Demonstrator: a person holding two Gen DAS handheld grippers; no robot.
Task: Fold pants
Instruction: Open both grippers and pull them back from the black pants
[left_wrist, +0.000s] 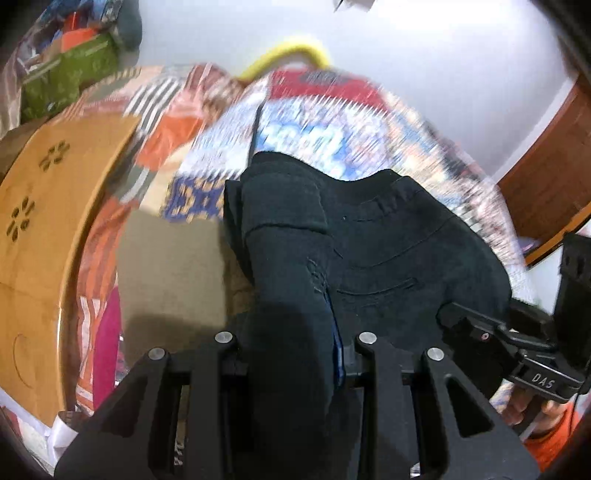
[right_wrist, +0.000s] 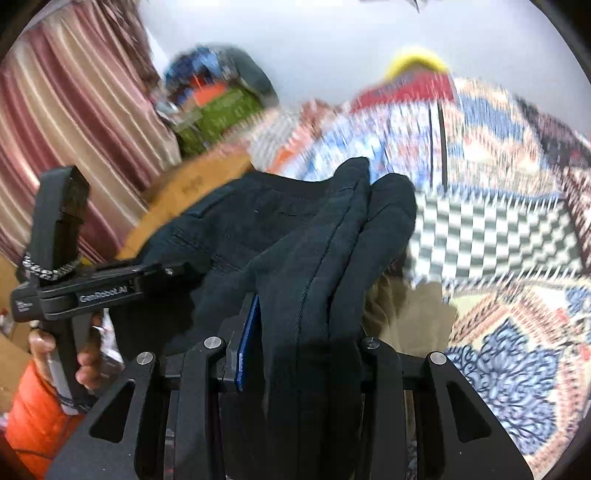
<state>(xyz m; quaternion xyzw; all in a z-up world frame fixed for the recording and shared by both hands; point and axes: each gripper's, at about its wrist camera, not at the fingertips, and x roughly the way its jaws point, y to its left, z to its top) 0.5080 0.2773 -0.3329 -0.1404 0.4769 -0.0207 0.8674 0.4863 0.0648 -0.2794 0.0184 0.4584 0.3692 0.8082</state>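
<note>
We find the left tongs (left_wrist: 295, 354) clamped on a bunched fold of the dark pants (left_wrist: 388, 236), the right tongs (right_wrist: 295, 354) likewise; the pants hang over the patterned bedspread (right_wrist: 498, 229).

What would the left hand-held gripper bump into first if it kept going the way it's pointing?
Most likely the black pants themselves: the left hand-held gripper is already shut on a fold of them, and the rest of the garment lies draped straight ahead. Beyond that comes the patterned bedspread. The picture is blurred, so depth is uncertain.
</note>
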